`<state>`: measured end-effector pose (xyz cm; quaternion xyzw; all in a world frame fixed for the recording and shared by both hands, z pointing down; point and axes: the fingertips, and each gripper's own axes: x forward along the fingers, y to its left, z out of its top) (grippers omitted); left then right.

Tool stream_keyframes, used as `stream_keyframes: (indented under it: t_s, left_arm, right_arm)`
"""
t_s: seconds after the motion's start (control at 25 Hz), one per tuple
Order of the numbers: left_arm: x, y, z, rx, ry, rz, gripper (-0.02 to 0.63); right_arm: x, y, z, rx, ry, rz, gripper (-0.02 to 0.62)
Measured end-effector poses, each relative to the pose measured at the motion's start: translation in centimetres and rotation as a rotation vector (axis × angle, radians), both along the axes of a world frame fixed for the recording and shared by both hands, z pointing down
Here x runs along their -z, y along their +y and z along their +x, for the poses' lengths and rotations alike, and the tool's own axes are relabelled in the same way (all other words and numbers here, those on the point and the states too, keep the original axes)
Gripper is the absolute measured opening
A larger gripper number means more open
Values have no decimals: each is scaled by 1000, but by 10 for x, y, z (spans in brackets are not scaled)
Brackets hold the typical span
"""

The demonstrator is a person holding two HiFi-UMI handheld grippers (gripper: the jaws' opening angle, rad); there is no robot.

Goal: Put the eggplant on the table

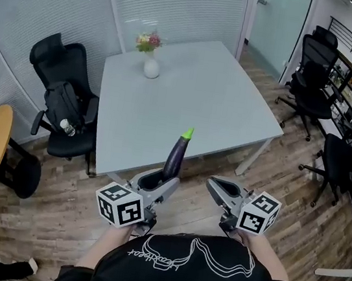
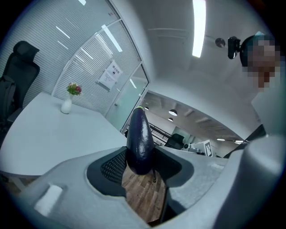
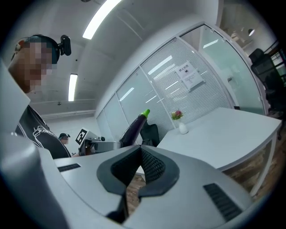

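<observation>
Between the jaws of the left gripper, the eggplant is standing nearly upright. The dark pads are clamping on its rounded lower end, and its long axis is running up and a little forward, with the green stem tip at the top. Wooden floor is showing below the jaws, so the load is hanging in the air and not resting on anything.

Just beside it, the right gripper is pointing the same way with its jaws together and nothing between them. It is taking no part in the grip.

Outward from both, the pale counter is lying straight ahead, its near edge close in front of the eggplant. The left hand is the only one carrying the load. Judging from this, the coming move is calling for the left gripper to go forward over that edge and tip the long axis down flat. A vase of flowers is standing well apart at the far side, and office chairs are ringing the counter.
</observation>
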<state>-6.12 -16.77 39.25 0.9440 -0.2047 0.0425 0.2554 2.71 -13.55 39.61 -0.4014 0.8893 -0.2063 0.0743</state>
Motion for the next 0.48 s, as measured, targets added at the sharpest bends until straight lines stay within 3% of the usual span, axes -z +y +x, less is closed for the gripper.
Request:
stream_keyframes:
  t_s: [0.48]
  left_arm:
    - [-12,-37,9,66,-25,-22,202]
  right_arm:
    - [-16,-37,13,51,-17,-40,9]
